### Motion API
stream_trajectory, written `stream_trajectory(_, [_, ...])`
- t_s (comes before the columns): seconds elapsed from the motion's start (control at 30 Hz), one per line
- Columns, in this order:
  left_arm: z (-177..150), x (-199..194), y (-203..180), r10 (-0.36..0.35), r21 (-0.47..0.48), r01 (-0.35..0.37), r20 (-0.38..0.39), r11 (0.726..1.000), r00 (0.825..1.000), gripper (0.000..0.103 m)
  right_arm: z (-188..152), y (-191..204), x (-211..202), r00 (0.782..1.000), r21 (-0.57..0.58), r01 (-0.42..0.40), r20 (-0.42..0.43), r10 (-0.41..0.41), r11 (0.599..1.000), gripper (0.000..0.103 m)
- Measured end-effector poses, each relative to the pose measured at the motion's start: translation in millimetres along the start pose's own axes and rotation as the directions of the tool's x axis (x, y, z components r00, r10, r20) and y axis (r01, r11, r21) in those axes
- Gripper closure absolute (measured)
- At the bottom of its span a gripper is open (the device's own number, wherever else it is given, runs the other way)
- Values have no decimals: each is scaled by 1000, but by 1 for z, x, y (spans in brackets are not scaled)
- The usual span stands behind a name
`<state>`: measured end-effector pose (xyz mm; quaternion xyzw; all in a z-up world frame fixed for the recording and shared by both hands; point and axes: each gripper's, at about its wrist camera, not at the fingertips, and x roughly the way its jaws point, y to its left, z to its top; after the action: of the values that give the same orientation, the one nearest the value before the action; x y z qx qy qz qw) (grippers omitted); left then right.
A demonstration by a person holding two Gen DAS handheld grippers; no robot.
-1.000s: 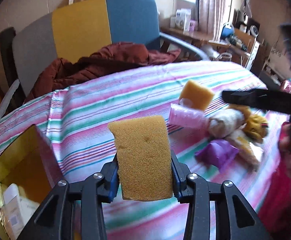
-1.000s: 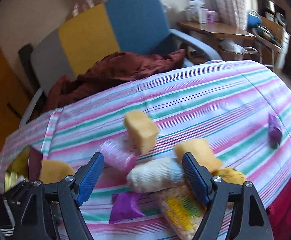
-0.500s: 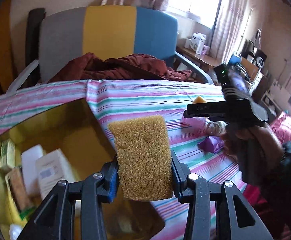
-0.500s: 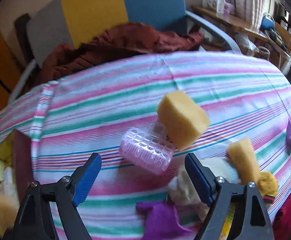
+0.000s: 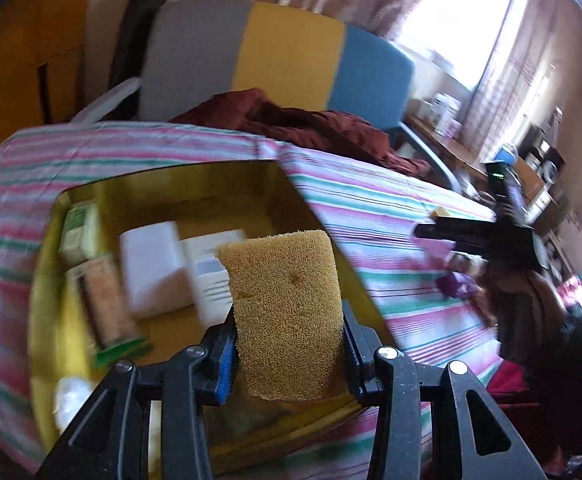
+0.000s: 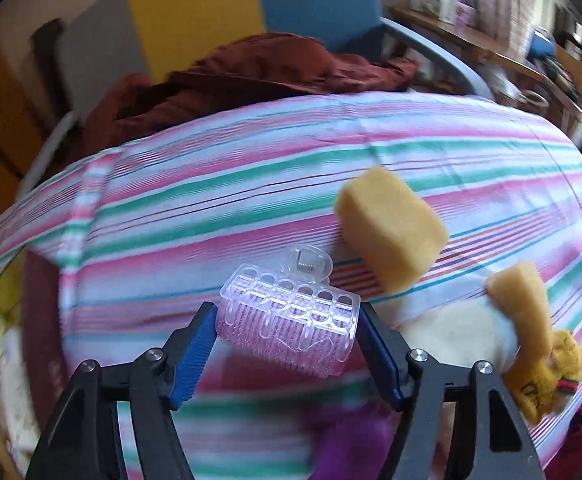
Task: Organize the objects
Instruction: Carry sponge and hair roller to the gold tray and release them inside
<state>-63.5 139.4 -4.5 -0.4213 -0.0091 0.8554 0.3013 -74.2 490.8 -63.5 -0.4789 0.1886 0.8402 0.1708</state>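
Note:
My left gripper (image 5: 289,354) is shut on a tan sponge (image 5: 285,312) and holds it above the near right part of an open yellow box (image 5: 43,280) on the striped bed. The box holds white cartons (image 5: 151,268) and a tall packet (image 5: 107,300). My right gripper (image 6: 287,344) is open with its blue pads on either side of a pink hair roller (image 6: 291,320) lying on the bedspread. A yellow sponge (image 6: 391,232) lies just behind the roller. Whether the pads touch the roller I cannot tell.
To the right of the roller lie a white roll (image 6: 459,336), another sponge piece (image 6: 527,304), a yellow plush toy (image 6: 551,376) and a purple wrapper (image 6: 355,440). A maroon jacket (image 6: 243,72) lies on the chair (image 5: 291,60) behind the bed.
My left gripper has carried the sponge left, from over the bedspread to over the yellow box. My right gripper has moved forward and down until its fingers bracket the pink roller.

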Motion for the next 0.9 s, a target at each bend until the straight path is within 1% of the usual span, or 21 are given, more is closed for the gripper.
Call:
stream_trajectory(0.1, [-7,-14,27,51,-47,-50,15,998,999,59,-7,30,-19,996,-70,-80,27,82,994,33])
stream_trajectory(0.17, [-10,-22,42,80,-77,-78,23,994,997,59,-12,54,-31,989,-117,-136,36,141,984,33])
stream_trajectory(0.23, [-13,-32,62,103,-125,-98,35,987,994,59,-16,80,-38,981,-165,-182,37,191,969,33])
stream_trajectory(0.3, [-15,-40,75,122,-154,-114,48,981,991,59,-20,103,-45,972,-202,-223,32,234,954,33])
stream_trajectory(0.37, [-18,-46,85,127,-179,-115,59,977,990,59,-22,122,-47,964,-229,-253,20,265,940,33])
stream_trajectory(0.47, [-20,-48,92,129,-189,-115,60,975,990,59,-23,152,-45,957,-263,-282,-4,292,923,33])
stream_trajectory(0.57, [-21,-45,89,105,-174,-94,56,980,993,59,-16,177,-35,948,-266,-313,-29,316,912,32])
stream_trajectory(0.6, [-21,-42,85,101,-162,-91,57,983,993,54,-11,185,-31,944,-251,-326,-35,329,911,32])
stream_trajectory(0.63, [-21,-40,83,94,-154,-85,52,984,994,44,-8,189,-29,942,-242,-332,-36,333,912,32])
stream_trajectory(0.7, [-21,-39,78,98,-155,-87,67,984,993,33,-3,198,-29,947,-225,-318,-23,322,921,22])
stream_trajectory(0.77, [-21,-38,75,105,-138,-94,73,986,992,33,-5,201,-32,946,-222,-317,-11,323,922,21])
stream_trajectory(0.83, [-24,-38,73,112,-131,-102,73,986,991,33,-11,199,-35,945,-229,-323,-23,327,918,21])
stream_trajectory(0.9, [-26,-38,74,116,-129,-107,68,986,991,33,-17,195,-38,949,-241,-310,-25,313,920,21])
